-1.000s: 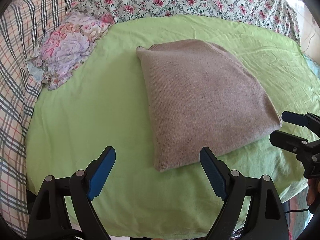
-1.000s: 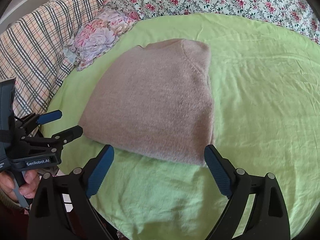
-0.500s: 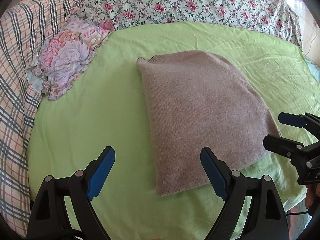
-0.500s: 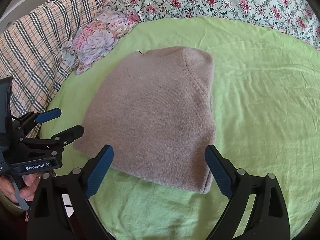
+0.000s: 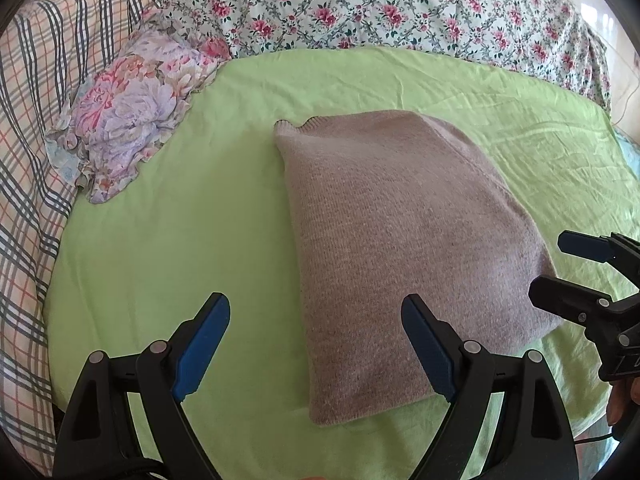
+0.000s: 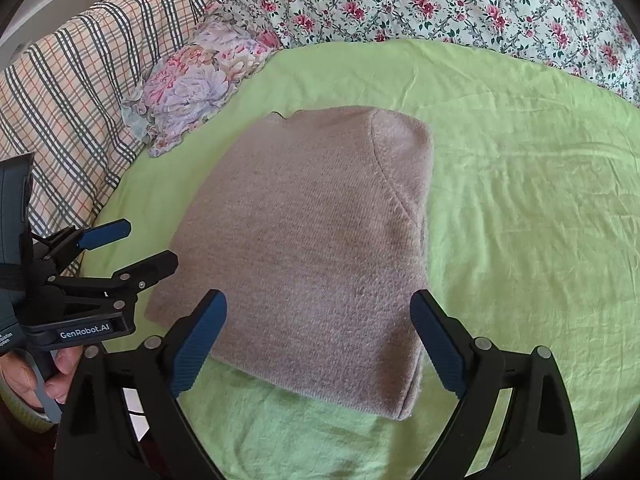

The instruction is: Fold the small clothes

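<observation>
Nearest to my left wrist camera, the left tool is spread wide, its blue pads apart and holding nothing. The near left corner of the folded sweater lies between and beyond the two pads; I cannot tell whether either pad touches the knit.

In my right wrist camera, the right tool is likewise spread wide and empty. Its fingers frame the near edge of the sweater, with the right pad just beside the garment's near right corner.

Each tool also appears in the other camera: the right tool at the sweater's right edge, and the left tool at its left edge, both with fingers apart. A hand grips the left tool's handle.

The sweater is a grey-brown knit, folded into a compact block, lying flat on the green sheet of the bed. Its ribbed collar edge points away from me.

Farther back, a floral pillow rests at the sheet's left edge. Beside it lies a plaid blanket, and a rose-print quilt spans the far side.
</observation>
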`<state>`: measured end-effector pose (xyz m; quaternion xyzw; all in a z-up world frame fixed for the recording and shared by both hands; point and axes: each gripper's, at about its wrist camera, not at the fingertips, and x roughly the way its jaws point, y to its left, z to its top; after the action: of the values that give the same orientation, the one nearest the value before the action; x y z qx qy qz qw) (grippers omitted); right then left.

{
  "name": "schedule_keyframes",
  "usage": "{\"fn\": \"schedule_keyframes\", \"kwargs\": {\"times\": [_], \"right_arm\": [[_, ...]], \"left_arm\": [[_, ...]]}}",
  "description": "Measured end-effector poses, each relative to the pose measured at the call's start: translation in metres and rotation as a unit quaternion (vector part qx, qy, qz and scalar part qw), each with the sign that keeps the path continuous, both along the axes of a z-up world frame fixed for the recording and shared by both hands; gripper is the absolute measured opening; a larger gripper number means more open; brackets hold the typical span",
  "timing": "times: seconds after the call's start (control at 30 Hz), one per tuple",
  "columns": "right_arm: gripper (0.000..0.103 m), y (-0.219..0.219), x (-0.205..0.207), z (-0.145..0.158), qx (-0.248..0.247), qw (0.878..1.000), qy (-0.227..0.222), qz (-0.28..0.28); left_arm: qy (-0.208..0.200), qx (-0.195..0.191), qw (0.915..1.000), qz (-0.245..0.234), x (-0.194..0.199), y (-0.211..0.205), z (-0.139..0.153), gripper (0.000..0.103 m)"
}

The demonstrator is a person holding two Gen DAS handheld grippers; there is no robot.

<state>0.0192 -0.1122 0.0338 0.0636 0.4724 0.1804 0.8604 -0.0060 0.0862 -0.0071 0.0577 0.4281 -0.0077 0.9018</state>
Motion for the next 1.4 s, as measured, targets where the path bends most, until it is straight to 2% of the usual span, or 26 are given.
{"fn": "schedule_keyframes", "kwargs": {"times": [0.37, 1.4], "right_arm": [[0.093, -0.006, 0.011, -0.002, 0.007, 1.0, 0.004, -0.005], [0.093, -0.004, 0.005, 0.0, 0.016, 1.0, 0.002, -0.012]], "left_arm": [[0.0, -0.005, 1.0, 0.0, 0.004, -0.006, 0.001, 0.088], [-0.009, -0.008, 0.9999, -0.005, -0.005, -0.009, 0.006, 0.088]]}}
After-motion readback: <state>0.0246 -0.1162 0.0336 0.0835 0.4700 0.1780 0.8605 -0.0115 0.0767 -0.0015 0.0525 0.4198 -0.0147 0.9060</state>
